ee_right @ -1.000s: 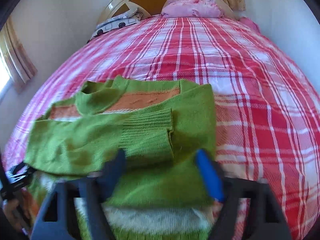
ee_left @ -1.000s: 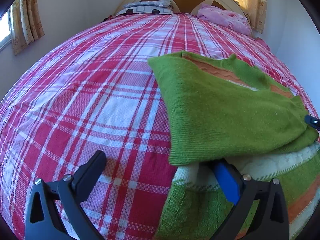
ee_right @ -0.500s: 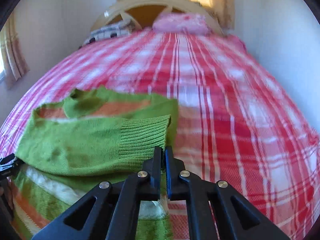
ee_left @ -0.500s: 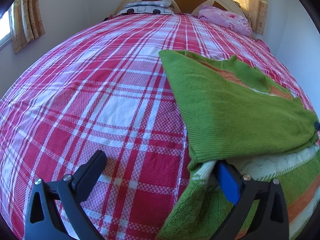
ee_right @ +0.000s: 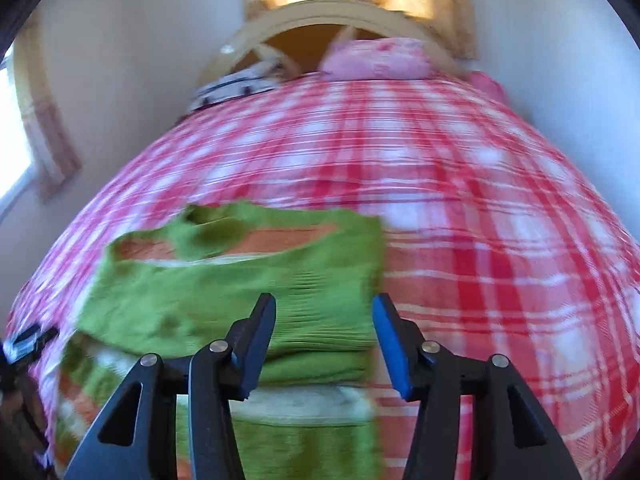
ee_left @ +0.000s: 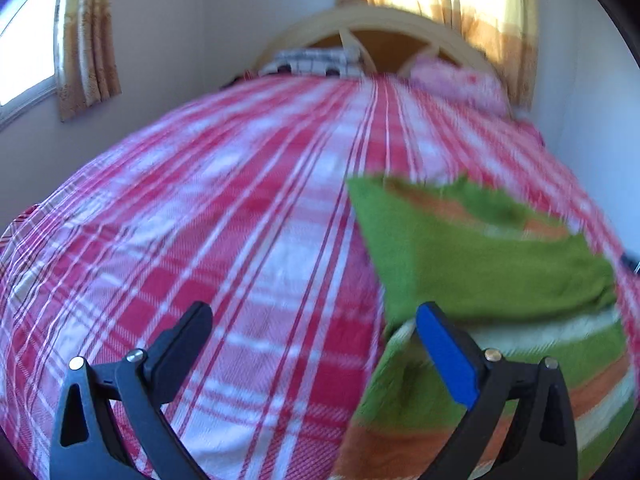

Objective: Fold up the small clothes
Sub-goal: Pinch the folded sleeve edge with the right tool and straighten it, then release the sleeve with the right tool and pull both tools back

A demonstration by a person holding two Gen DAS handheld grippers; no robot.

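Observation:
A small green knit sweater with orange and white stripes (ee_left: 480, 264) lies on the red-and-white plaid bedspread (ee_left: 240, 240), its sleeves folded across the chest. In the left wrist view it is at the right; my left gripper (ee_left: 316, 332) is open and empty, its blue-padded finger over the sweater's left edge. In the right wrist view the sweater (ee_right: 224, 292) is at lower left. My right gripper (ee_right: 324, 324) is open and empty, above the ribbed cuff of the folded sleeve. Both views are motion-blurred.
Pillows lie at the headboard: a pink one (ee_right: 376, 60) and a patterned one (ee_left: 316, 60). Curtained windows are at the left (ee_left: 84, 40) and behind the headboard. A wall runs along the bed's right side (ee_left: 600, 120). The left gripper shows at the right wrist view's left edge (ee_right: 24, 340).
My right gripper, shut half a second ago, has opened. Both grippers have lifted and pulled back from the sweater, so more wall and window show. The sweater lies as before.

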